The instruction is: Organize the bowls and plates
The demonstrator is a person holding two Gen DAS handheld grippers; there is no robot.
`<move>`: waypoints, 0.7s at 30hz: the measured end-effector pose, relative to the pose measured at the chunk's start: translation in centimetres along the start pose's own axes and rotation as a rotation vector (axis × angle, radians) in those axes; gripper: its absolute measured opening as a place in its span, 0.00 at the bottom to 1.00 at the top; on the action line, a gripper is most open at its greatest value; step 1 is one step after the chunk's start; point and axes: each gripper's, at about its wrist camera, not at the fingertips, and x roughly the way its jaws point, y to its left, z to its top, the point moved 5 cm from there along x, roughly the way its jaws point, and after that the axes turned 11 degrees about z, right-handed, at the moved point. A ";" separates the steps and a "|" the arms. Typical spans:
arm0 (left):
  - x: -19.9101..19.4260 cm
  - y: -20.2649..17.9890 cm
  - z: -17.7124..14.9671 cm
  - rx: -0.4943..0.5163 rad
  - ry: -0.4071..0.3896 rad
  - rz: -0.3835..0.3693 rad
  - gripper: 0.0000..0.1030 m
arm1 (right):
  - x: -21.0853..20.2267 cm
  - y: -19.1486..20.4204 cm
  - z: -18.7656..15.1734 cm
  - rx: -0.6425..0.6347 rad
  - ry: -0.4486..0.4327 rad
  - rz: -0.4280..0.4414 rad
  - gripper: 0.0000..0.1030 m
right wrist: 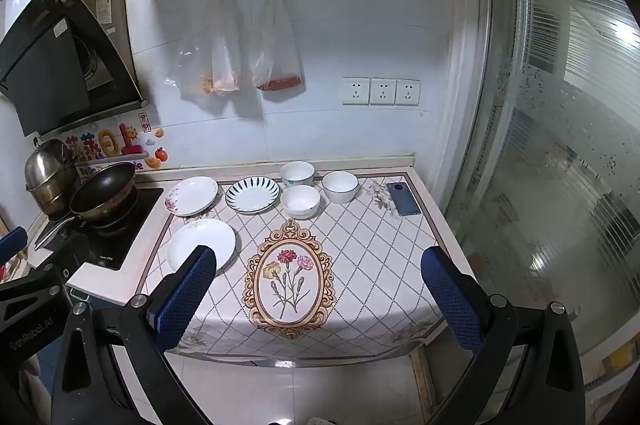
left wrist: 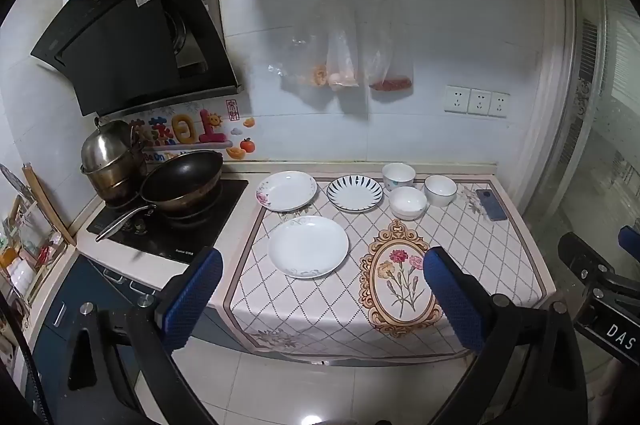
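Both my left tongs [left wrist: 322, 289] and right tongs [right wrist: 318, 289] gape wide and empty, short of the counter [right wrist: 360, 237]. The plain plate [left wrist: 308, 246] lies nearest; two more plates and three bowls [left wrist: 408, 201] crowd the back. A pinch on a shallow, slick rim could slip, and reaching the bowls risks knocking the phone [left wrist: 491, 204].
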 end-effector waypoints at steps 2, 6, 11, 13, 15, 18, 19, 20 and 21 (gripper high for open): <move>0.0 0.0 0.0 -0.002 0.006 -0.003 1.00 | 0.0 0.0 0.0 0.001 -0.001 -0.001 1.00; -0.1 0.0 0.0 -0.002 0.000 -0.004 1.00 | -0.1 -0.1 0.0 0.001 0.001 -0.002 1.00; 0.1 -1.0 0.0 -0.001 0.004 -0.004 1.00 | -0.2 -0.2 -0.1 0.006 -0.001 -0.004 1.00; 0.2 -1.0 0.0 0.000 0.005 -0.004 1.00 | 0.1 -1.1 -0.2 0.006 0.000 -0.003 1.00; 0.3 -1.0 0.1 -0.001 0.005 -0.004 1.00 | 0.0 -1.2 -0.4 0.008 -0.001 -0.001 1.00; 0.4 -1.1 0.1 -0.001 0.005 -0.004 1.00 | 0.2 -1.3 -0.2 0.008 0.001 -0.003 1.00; 0.4 -1.0 0.0 -0.001 0.004 -0.004 1.00 | 0.2 -1.3 -0.2 0.009 0.000 -0.005 1.00; 0.4 -1.0 0.0 -0.001 0.004 -0.004 1.00 | 0.3 -1.2 -0.3 0.010 0.001 -0.006 1.00; 0.5 -1.1 0.0 0.000 0.005 -0.004 1.00 | 0.3 -1.0 -0.4 0.013 0.003 -0.010 1.00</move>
